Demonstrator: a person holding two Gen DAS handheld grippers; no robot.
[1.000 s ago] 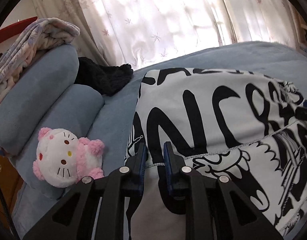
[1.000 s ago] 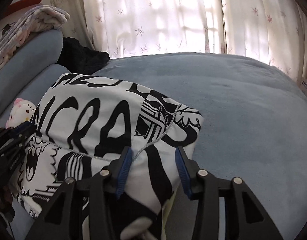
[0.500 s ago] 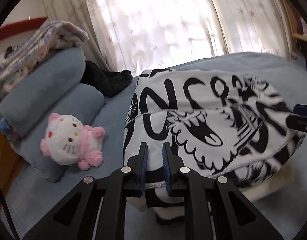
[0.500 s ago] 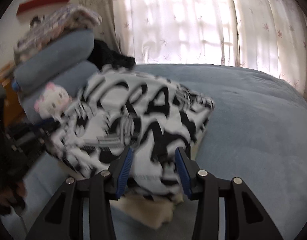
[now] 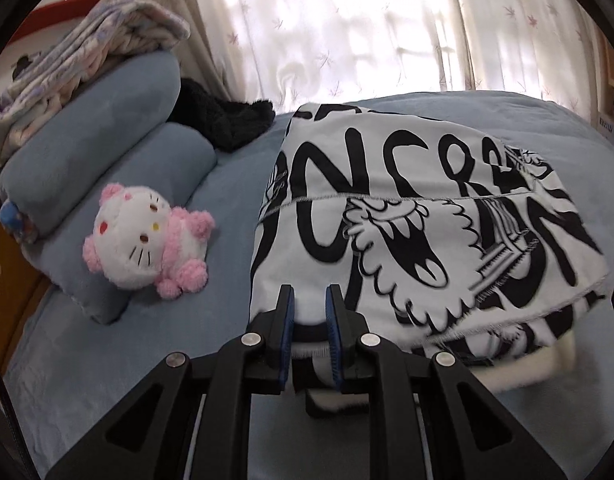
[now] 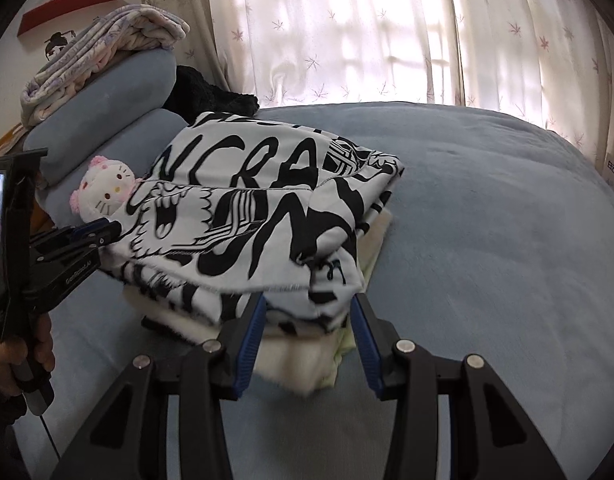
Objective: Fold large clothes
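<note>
We held the garment (image 6: 267, 216) over the bed (image 6: 487, 220), left tongs (image 5: 309, 312) narrow on its nine o'clock corner, right tongs (image 6: 307, 316) pinching the six o'clock hem, keeping the fold taut.

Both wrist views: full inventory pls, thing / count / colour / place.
garment: 1, white with black print, folded on bed, near edge held up
bed: 1, blue, under everything
pillows: 2, blue, stacked at left
blanket: 1, pale lilac, on top pillow
plush cat: 1, white and pink, against lower pillow
black fabric: 1, behind pillows
curtains: white, leaf print, behind bed
left hand-held gripper: black, blue pads, shut on garment
right hand-held gripper: same, clamping bunched garment
hand: 1, holding left hand-held gripper
</note>
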